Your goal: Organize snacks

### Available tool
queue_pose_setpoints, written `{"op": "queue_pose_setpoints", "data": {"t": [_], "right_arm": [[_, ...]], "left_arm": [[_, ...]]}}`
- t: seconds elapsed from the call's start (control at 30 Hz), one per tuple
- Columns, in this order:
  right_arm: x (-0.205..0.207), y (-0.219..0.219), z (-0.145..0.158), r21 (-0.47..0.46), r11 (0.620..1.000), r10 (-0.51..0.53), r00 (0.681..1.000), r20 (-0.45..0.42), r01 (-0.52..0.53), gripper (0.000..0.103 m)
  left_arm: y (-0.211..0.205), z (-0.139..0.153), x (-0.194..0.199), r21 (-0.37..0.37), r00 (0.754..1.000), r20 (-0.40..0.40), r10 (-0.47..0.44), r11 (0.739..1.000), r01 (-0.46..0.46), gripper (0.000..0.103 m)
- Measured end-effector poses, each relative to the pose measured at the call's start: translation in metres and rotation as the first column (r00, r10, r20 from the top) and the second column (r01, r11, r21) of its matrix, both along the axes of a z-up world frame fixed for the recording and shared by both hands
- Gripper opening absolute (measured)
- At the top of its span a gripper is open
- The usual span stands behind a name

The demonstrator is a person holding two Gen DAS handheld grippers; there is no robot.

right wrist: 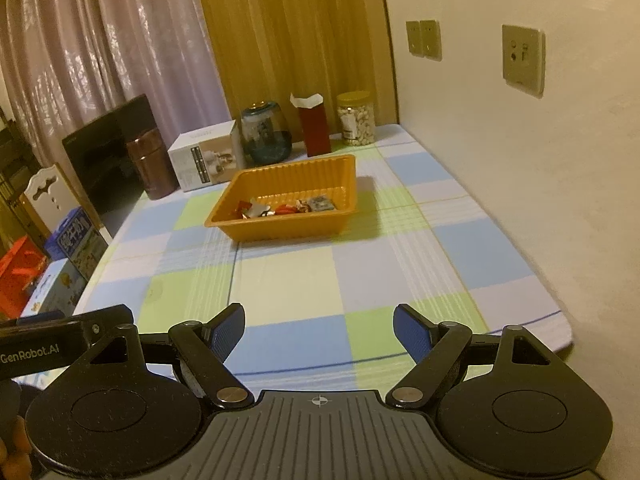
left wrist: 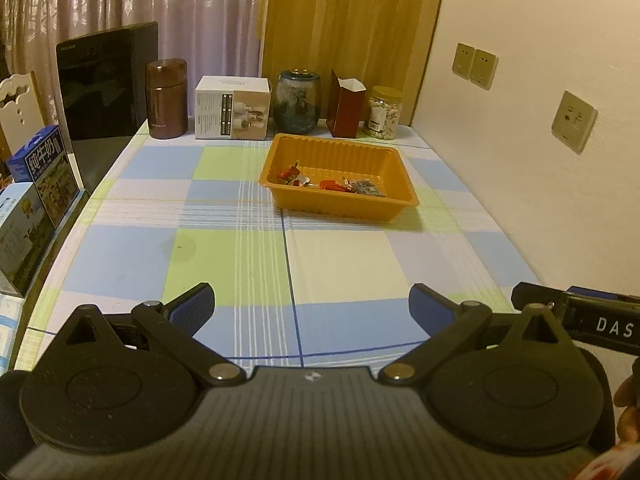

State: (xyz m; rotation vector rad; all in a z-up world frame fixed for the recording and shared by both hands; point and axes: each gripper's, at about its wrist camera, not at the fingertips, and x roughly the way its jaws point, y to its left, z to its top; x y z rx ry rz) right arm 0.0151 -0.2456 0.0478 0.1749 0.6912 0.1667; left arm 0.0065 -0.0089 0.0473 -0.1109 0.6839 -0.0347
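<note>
An orange plastic tray (left wrist: 344, 148) stands on the checked tablecloth toward the back; it also shows in the right wrist view (right wrist: 288, 174). Several wrapped snacks (left wrist: 332, 183) lie along its near side, and they show in the right wrist view too (right wrist: 286, 207). My left gripper (left wrist: 311, 309) is open and empty, low over the near part of the table. My right gripper (right wrist: 319, 331) is open and empty, also near the front edge. Part of the right gripper's body (left wrist: 592, 320) shows at the right of the left wrist view.
Along the back stand a brown flask (left wrist: 167, 98), a white box (left wrist: 232, 108), a glass jar (left wrist: 297, 102), a dark red carton (left wrist: 346, 108) and a jar of nuts (left wrist: 384, 112). A black panel (left wrist: 106, 80) and milk cartons (left wrist: 44, 168) line the left. A wall with sockets (left wrist: 574, 120) is right.
</note>
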Motion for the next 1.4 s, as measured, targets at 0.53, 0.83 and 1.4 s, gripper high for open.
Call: {"op": "queue_pose_setpoints", "data": {"t": [0.53,0.83,1.4], "right_arm": [[-0.015,0.004,0.006,-0.026,0.999,0.025,1.000,0.011,-0.024,0.081],[-0.016,0.005,0.005,-0.029,0.999,0.026,1.000,0.009,-0.026,0.081],[-0.015,0.005,0.003,-0.024,0.999,0.030,1.000,0.006,-0.030,0.081]], "left_arm": [[-0.002,0.008,-0.018,0.015,1.000,0.021,-0.008,1.000,0.008,0.103],[-0.002,0.005,-0.018,0.009,1.000,0.016,-0.010,1.000,0.010,0.103],[-0.003,0.002,-0.016,0.008,1.000,0.009,-0.008,1.000,0.008,0.103]]}}
